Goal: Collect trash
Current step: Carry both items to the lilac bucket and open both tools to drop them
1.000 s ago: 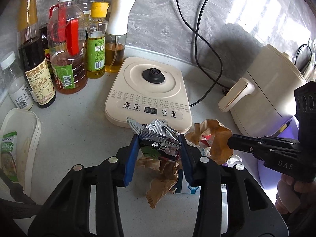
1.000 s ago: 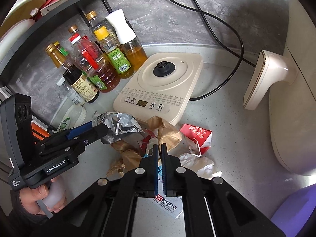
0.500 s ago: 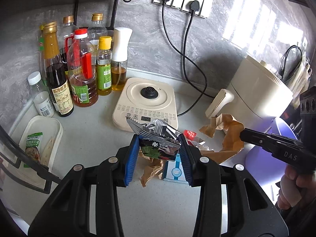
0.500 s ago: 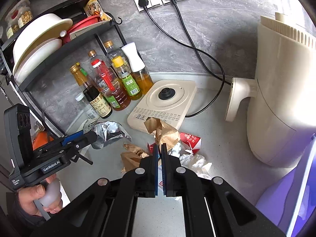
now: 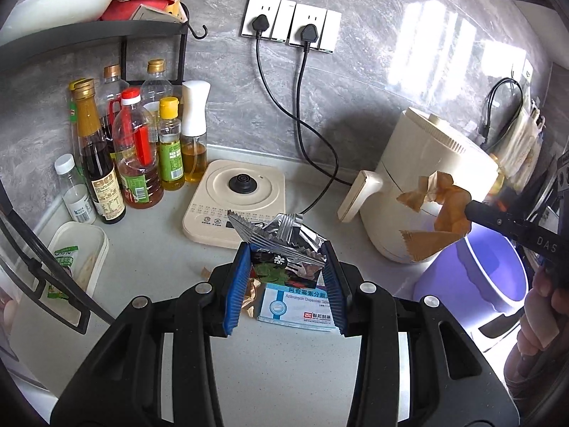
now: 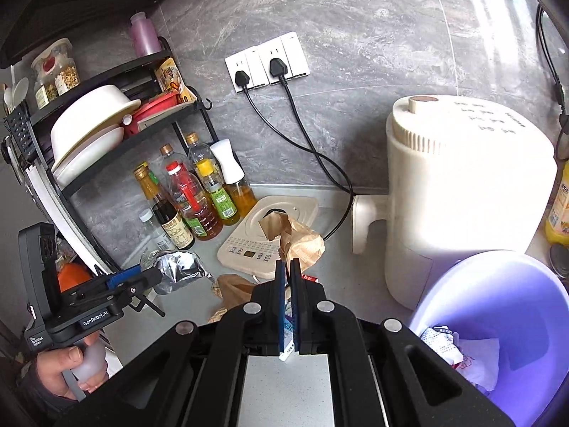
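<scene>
My left gripper [image 5: 284,277] clamps a foil wrapper [image 5: 281,238] clear of the bench [image 5: 277,373]; my right gripper [image 6: 288,274] pinches brown paper [image 6: 298,238], both lifted so they can cross to the purple bin [image 6: 498,284], already holding trash.

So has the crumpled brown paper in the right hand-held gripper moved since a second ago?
Yes. The brown paper went up off the counter and right, from beside the induction cooker toward the purple bin.
</scene>
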The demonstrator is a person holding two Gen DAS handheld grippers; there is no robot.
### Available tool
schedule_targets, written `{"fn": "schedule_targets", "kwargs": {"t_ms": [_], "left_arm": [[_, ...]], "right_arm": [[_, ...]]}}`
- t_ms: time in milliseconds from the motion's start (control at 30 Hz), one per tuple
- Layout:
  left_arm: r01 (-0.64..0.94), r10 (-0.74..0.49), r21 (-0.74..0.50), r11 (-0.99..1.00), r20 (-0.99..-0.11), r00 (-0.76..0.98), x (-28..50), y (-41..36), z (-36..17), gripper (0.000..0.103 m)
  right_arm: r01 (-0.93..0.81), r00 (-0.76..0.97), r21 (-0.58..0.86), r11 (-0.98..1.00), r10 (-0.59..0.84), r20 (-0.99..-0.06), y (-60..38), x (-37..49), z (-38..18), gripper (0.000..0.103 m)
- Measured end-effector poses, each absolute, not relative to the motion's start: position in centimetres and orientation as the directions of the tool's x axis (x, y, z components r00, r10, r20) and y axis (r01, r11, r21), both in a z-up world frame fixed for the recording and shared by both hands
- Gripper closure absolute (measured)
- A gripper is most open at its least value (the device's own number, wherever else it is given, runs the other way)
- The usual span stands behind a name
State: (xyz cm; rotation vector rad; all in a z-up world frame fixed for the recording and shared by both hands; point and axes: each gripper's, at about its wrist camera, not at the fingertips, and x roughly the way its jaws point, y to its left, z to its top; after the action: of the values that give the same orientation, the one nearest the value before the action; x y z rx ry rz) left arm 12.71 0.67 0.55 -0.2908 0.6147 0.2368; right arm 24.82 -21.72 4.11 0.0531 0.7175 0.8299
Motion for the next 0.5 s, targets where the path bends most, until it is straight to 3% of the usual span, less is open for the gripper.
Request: {"fn": "schedule_targets", "kwargs": {"t_ms": [500], "left_arm": [[-0.171,0.048,-0.161,0.972,-0.576,0.816,15.9,-8.9,3.0,0.063]], "right_arm": [[-0.516,0.566,0.326,0.792,0.601,-0.565,-33.9,25.4,3.3,0.096]]}}
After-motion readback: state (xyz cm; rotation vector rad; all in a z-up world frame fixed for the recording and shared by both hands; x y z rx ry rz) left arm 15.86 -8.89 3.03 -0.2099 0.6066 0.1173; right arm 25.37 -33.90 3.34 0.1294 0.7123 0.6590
